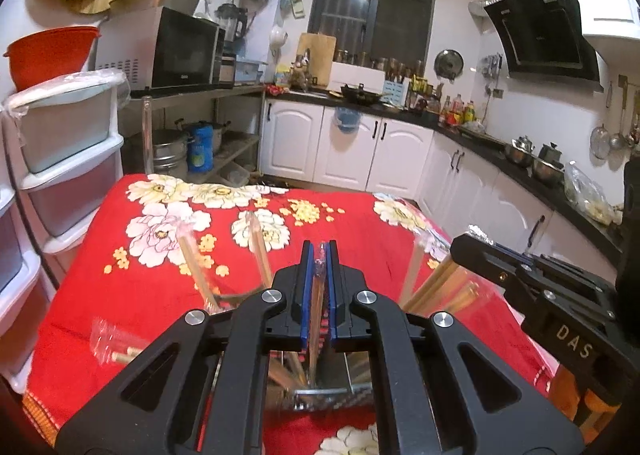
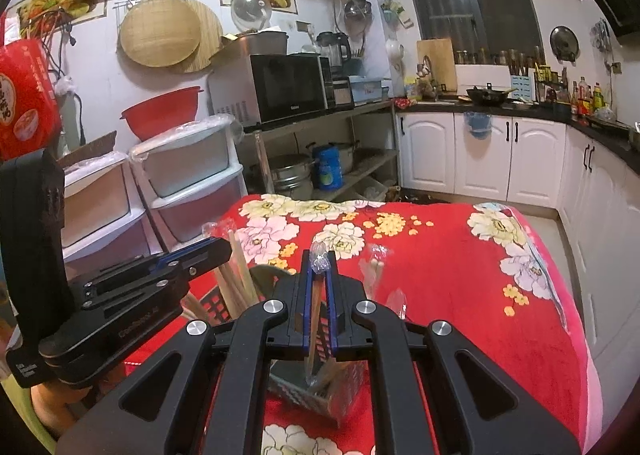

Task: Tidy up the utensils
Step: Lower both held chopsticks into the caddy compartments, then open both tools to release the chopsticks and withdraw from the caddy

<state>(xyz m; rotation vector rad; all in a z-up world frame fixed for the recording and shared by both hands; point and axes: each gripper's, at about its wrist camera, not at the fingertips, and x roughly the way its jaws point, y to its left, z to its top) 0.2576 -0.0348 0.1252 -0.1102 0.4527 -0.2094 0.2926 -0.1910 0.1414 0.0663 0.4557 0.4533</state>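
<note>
The left gripper (image 1: 320, 251) is pinching a plastic-wrapped pair of chopsticks (image 1: 319, 295) upright over a metal holder (image 1: 320, 391) standing on the bench under a red flowered cloth (image 1: 140, 295). The right gripper (image 2: 319, 261) is likewise pinching another wrapped pair (image 2: 314, 319), its lower end inside a mesh holder (image 2: 320, 391). More wrapped chopsticks (image 2: 236, 275) are leaning in a dark basket (image 2: 216, 305) (just beside the left gripper).
</note>
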